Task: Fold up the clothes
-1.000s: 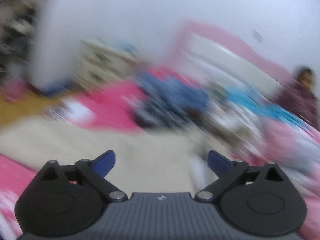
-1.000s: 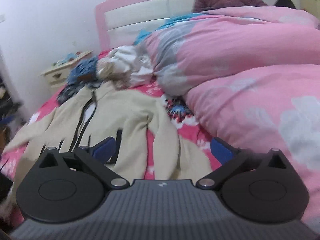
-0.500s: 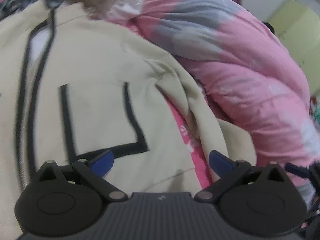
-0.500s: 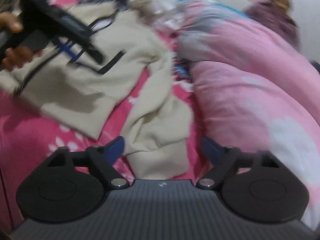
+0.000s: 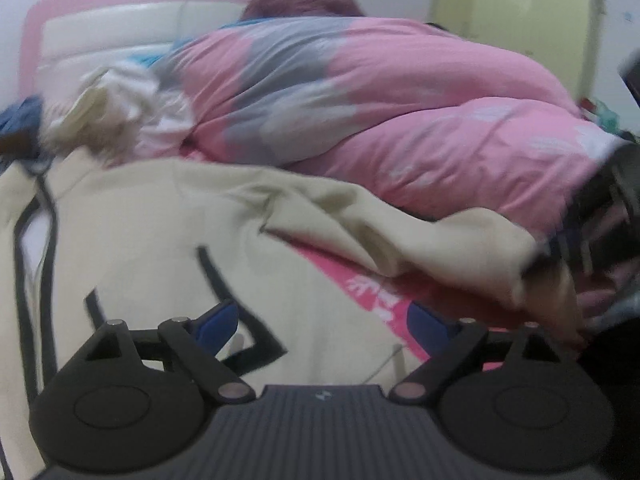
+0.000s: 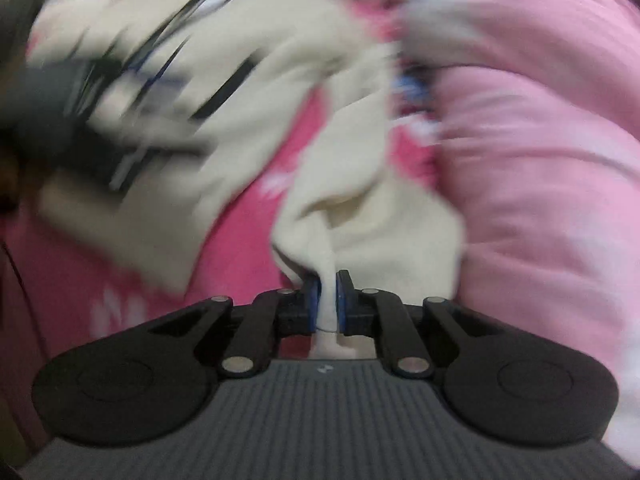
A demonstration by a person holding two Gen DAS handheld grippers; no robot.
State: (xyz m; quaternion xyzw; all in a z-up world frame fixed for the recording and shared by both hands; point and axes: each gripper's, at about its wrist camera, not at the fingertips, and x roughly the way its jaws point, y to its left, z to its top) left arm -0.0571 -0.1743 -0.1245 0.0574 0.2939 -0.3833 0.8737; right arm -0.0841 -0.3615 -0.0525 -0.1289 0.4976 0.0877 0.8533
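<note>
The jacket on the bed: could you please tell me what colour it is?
Cream with black trim along the zip and pocket; the jacket shows best in the left wrist view.

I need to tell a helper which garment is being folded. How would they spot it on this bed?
On the bed, beside the pink duvet, lies a cream zip-up jacket on the pink sheet. Only it has black trim, and the right gripper pinches its sleeve.

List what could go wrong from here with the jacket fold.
1. The right gripper pinches only a thin bit of the sleeve; a pull may slip it free.
2. The sleeve lies against the pink quilt; it could drag or snag there.
3. The left gripper hangs open over the jacket, which nothing pins, so it may bunch.
</note>
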